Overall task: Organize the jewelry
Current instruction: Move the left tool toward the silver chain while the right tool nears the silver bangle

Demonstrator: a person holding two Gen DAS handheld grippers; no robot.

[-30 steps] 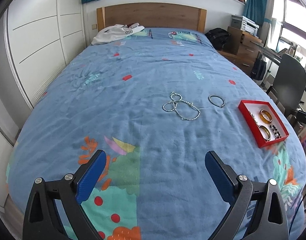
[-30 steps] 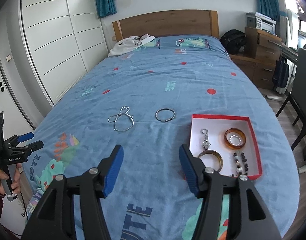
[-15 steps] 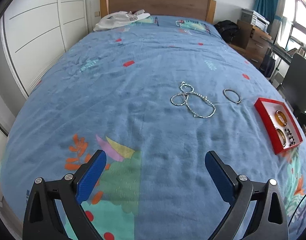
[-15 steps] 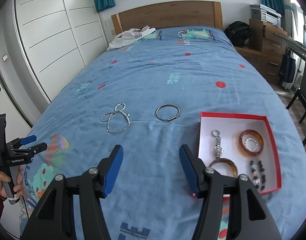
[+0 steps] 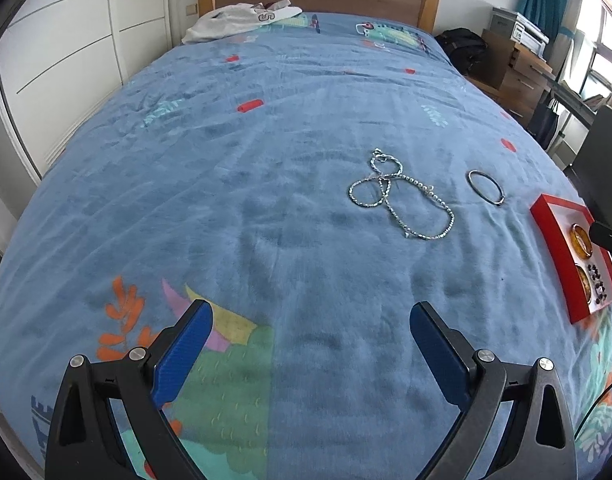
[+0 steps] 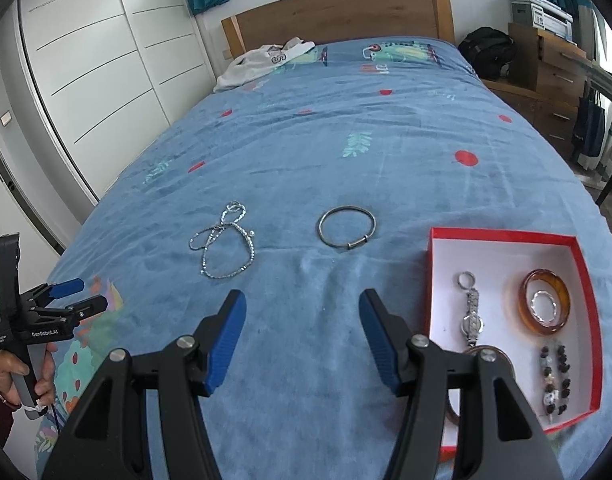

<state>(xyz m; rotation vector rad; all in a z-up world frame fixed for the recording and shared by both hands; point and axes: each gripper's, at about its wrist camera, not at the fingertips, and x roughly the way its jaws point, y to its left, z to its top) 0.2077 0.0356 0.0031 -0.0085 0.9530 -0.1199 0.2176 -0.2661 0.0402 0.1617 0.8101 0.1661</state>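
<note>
A tangled silver necklace (image 5: 402, 196) (image 6: 223, 240) and a silver bangle (image 5: 485, 187) (image 6: 347, 226) lie on the blue bedspread. A red box with a white inside (image 6: 506, 252) (image 5: 546, 220) at the right holds an amber bangle (image 6: 546, 302), a silver watch (image 6: 472, 316), a second amber bangle and a dark bead bracelet (image 6: 554, 380). My left gripper (image 5: 308, 320) is open and empty, well short of the necklace; it also shows in the right wrist view (image 6: 75, 294). My right gripper (image 6: 301, 300) is open and empty, just short of the silver bangle.
The bed has a wooden headboard (image 6: 338, 14) with white clothing (image 6: 265, 60) near it. White wardrobe doors (image 6: 85, 80) run along the left. A dresser (image 6: 554, 64), a black bag (image 6: 488, 52) and a chair (image 5: 598, 160) stand to the right.
Both grippers have moved forward over the bed toward the jewelry, which looks larger and nearer now. Both stay open. Nothing on the bed has moved.
</note>
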